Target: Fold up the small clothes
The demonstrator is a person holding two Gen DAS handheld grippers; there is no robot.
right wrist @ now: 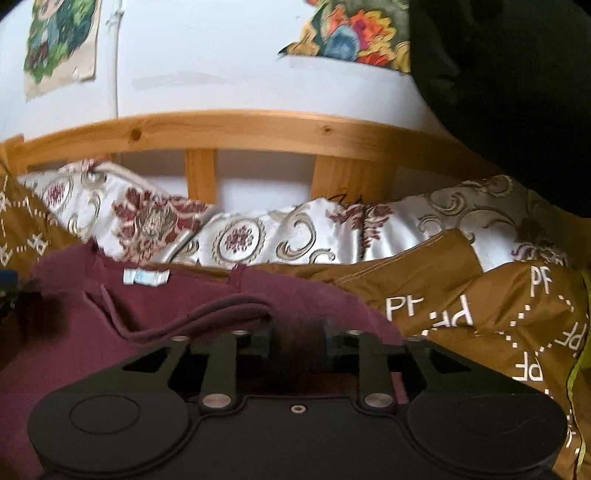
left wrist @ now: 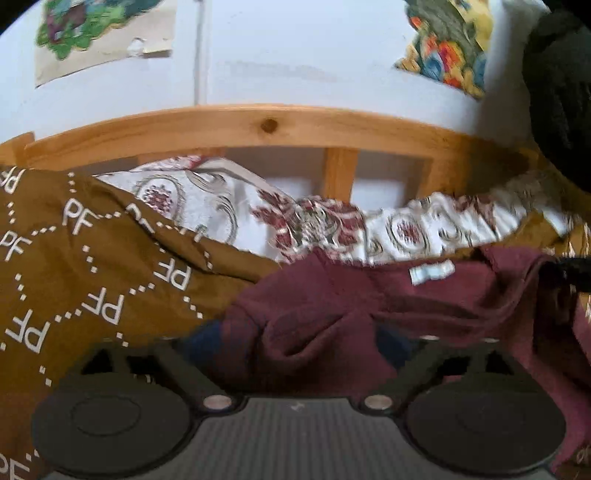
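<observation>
Jaws of the left gripper [left wrist: 299,347] set fairly wide, a bunched fold of the maroon garment [left wrist: 332,325] filling the gap between them; whether gripped or only straddled, cannot tell. Jaws of the right gripper [right wrist: 297,339] drawn narrow and clamped on a dark, blurred pinch of the same maroon garment [right wrist: 207,306]. Both grippers held low and roughly level over the bed, pointing toward the far headboard, left one at the garment's left edge, right one at its right.

Garment spread across the near middle of the bed on a mustard-brown bedspread [left wrist: 74,266] printed with white "PF" letters and dotted diamonds, a small pale label [left wrist: 431,271] at its far edge. Beyond it, a white cushion or quilt with maroon floral medallions [right wrist: 240,236], bunched along the far side. Behind that, a pine headboard [left wrist: 269,125] with upright slats against a white wall. Two colourful pictures on the wall, one far left [left wrist: 103,33], one far right [left wrist: 447,48].

Dark shape [right wrist: 498,92] filling the upper right corner, too shadowed to identify. Motion blur across the cushion in the left wrist view. Garment's type not clear from these folds. Yellow-green strip [right wrist: 576,373] at the right edge, cut off.
</observation>
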